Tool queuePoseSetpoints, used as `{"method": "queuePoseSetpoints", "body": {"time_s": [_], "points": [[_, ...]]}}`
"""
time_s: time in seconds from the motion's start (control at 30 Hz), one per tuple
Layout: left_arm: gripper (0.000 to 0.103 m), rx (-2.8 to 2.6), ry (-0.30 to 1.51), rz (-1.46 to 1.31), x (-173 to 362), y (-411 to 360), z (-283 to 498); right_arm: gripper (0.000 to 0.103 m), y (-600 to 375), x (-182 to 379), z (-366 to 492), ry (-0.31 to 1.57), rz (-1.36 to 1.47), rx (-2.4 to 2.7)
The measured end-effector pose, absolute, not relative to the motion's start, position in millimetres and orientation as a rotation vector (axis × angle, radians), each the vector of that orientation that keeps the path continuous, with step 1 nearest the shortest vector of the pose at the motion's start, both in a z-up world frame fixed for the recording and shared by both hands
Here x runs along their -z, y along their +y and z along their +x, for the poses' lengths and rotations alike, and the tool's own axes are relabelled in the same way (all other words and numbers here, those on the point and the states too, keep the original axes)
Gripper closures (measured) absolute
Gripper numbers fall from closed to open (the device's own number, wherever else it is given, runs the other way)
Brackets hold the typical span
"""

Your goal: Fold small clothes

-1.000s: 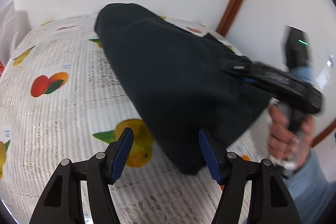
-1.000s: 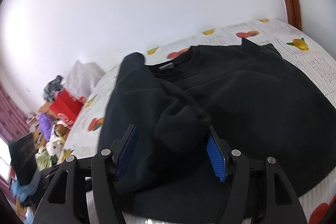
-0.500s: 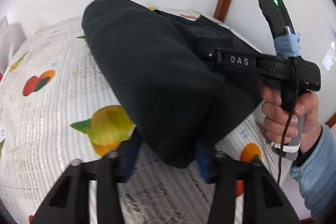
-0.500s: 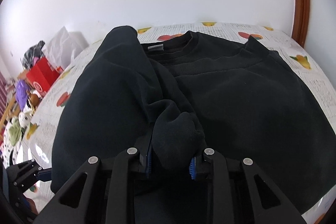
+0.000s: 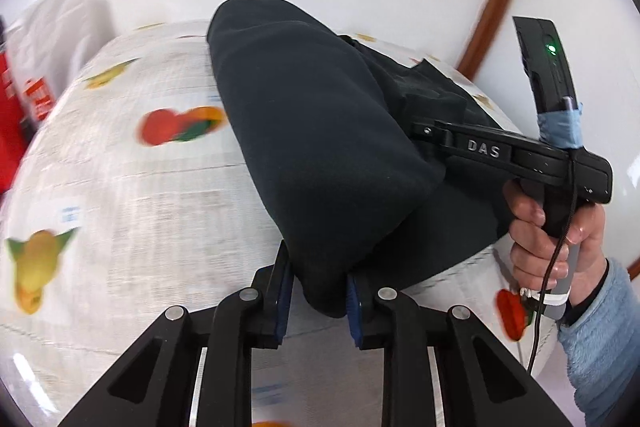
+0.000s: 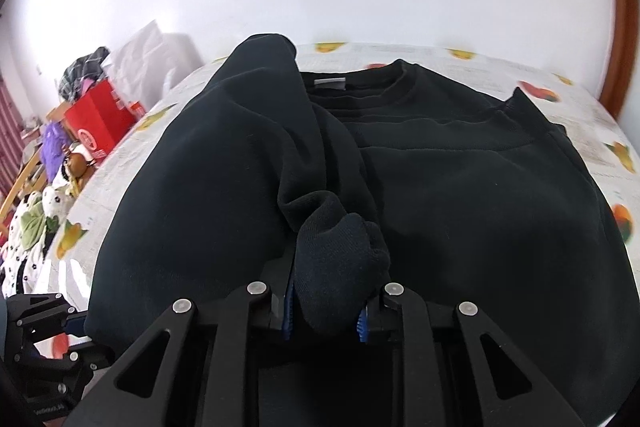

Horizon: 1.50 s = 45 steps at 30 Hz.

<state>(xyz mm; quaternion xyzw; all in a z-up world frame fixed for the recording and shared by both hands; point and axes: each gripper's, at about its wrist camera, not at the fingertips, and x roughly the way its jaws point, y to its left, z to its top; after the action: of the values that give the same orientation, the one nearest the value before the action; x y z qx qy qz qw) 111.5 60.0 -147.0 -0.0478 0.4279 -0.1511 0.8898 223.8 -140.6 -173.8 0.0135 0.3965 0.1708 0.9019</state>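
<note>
Taking the black sweatshirt as the landmark, it lies spread on the table with its fruit-print cover, collar towards the far wall and one sleeve side already doubled over the body. At its left near corner the left tongs have just been closing and now pinch a thick rolled fold of the hem between the blue pads. Further right, over the middle of the near edge, the right tongs have likewise just been closing and now clamp the bunched cuff of the folded sleeve. The person's right hand grips that tool's handle at the right of the sweatshirt. The risk I see is in the bulk of both bites: each is a fat wad, not a flat edge, so a lift could let inner layers slide out and leave the fold lopsided. If the two hands travel unevenly, the cloth between them may twist or drag the lower layer and the slippery cover along, wrinkling the body. The loose sleeve ridge left of the collar could also tumble open
</note>
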Motion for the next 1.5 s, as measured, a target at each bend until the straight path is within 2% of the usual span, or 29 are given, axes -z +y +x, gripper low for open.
{"method": "queuePoseSetpoints", "body": {"time_s": [0.27,0.3,0.33,0.4,0.47,0.6,0.67,0.73,0.8,1.07,1.23,1.37,1.47,1.5], "points": [[0.076,0.357,0.924,-0.156,144,106,96,0.077,-108,167,220,0.806,0.05,-0.433],[0.071,0.36,0.917,-0.147,144,107,94,0.075,-111,165,219,0.801,0.063,-0.437],[0.057,0.362,0.914,-0.14,144,108,92,0.07,-115,163,220,0.798,0.081,-0.439],[0.045,0.367,0.904,-0.147,146,104,90,0.064,-122,160,223,0.798,0.125,-0.438],[0.045,0.37,0.9,-0.153,146,96,91,0.056,-122,161,229,0.816,0.155,-0.434],[0.045,0.301,0.9,-0.069,148,75,99,0.053,-110,170,238,0.832,0.175,-0.417],[0.042,0.249,0.902,-0.015,149,63,103,0.058,-108,171,241,0.831,0.201,-0.403],[0.042,0.223,0.909,-0.011,151,61,106,0.079,-107,169,242,0.825,0.206,-0.413],[0.042,0.212,0.918,-0.021,152,63,109,0.087,-107,163,237,0.792,0.18,-0.411],[0.042,0.209,0.912,-0.008,152,61,114,0.091,-179,122,173,0.535,0.324,-0.373],[0.04,0.206,0.91,0.019,152,57,114,0.091,-212,158,164,0.652,0.375,-0.297],[0.04,0.221,0.909,0.015,151,58,115,0.082,-207,174,173,0.748,0.324,-0.285],[0.04,0.246,0.889,0.027,148,59,111,0.06,-208,164,177,0.72,0.297,-0.279],[0.04,0.269,0.89,0.03,146,57,110,0.048,-208,161,179,0.717,0.291,-0.286]]}}
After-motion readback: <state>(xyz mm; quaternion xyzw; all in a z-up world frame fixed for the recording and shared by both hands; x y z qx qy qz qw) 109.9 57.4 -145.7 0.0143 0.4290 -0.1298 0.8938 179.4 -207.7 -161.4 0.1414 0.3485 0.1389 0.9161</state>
